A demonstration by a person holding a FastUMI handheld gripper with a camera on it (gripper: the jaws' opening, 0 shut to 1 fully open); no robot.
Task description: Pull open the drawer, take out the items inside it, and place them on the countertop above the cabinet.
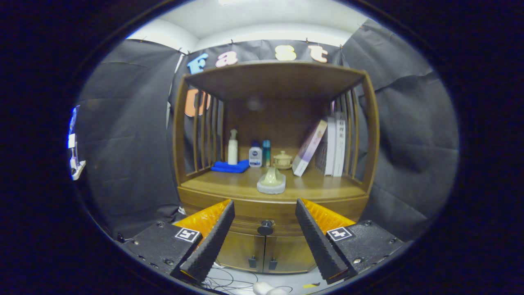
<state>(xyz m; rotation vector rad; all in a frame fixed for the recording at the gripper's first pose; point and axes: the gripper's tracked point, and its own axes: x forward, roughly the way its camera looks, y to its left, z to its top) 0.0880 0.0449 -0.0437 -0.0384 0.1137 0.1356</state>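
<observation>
1. Your drawer (266,219) sits low in the middle of the frame, a shallow curved front of glossy brown wood, closed flush with the cabinet (270,180). Its small dark round knob (265,226) lies between your fingers and beyond their tips.
2. Your gripper (265,209) is spread wide, holding nothing; the two ridged, wedge-shaped fingers (213,241) angle in from the lower left and lower right, clear of the wood.
3. Under the drawer you see two smooth wooden doors (264,252), each with a small dark pull near the centre seam.
4. Just above the drawer, the countertop (327,186) is a polished wooden shelf. A pale, rounded ceramic piece (271,181) rests near its front edge.
5. Further back, centre frame, stand a white pump bottle (232,147), a squat white bottle (255,155), a slim teal bottle (266,153) and a small lidded cream pot (283,159). A folded blue cloth (230,166) lies at the left.
6. At the right, books (333,145) stand upright, one leaning against them.
7. Slatted wooden sides and a flat wooden top frame the shelf.
8. Thin cables (223,282) trail on the pale floor at the bottom.
</observation>
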